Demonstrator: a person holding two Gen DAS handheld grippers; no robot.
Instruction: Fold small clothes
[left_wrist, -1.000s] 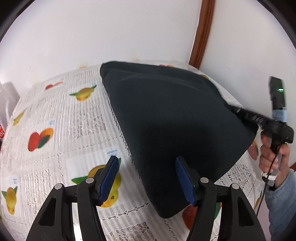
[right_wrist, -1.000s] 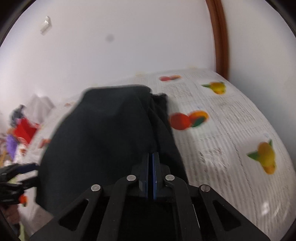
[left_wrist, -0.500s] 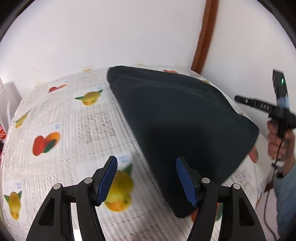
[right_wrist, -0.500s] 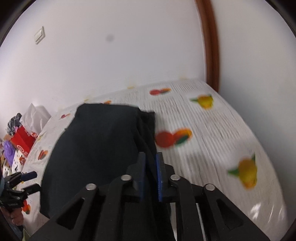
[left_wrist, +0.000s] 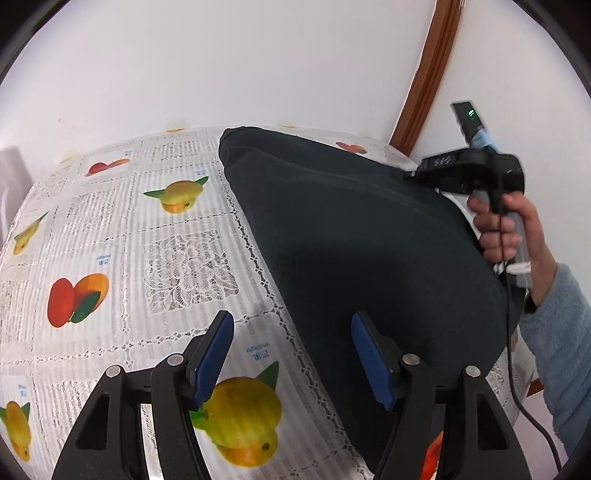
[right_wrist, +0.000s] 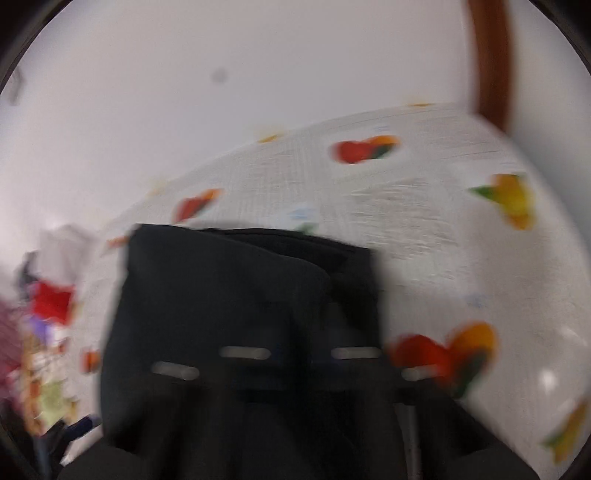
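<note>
A folded dark navy garment (left_wrist: 362, 236) lies flat on the fruit-print tablecloth (left_wrist: 122, 240). My left gripper (left_wrist: 291, 358) is open and empty, hovering over the garment's near left edge. My right gripper (left_wrist: 428, 173) shows in the left wrist view at the garment's far right edge, held by a hand; its fingertips are hidden there. The right wrist view is badly blurred: the garment (right_wrist: 236, 314) fills the lower middle, and the fingers cannot be made out against it.
A white wall (left_wrist: 258, 66) and a brown wooden post (left_wrist: 428, 74) stand behind the table. A pile of coloured items (right_wrist: 48, 325) sits off the table's far left in the right wrist view. The table edge runs at the right (left_wrist: 517, 373).
The right gripper's fingers parted half a second ago and it has since swung fast, blurring its view. The garment now lies flat. The left gripper stayed open and shifted slightly.
</note>
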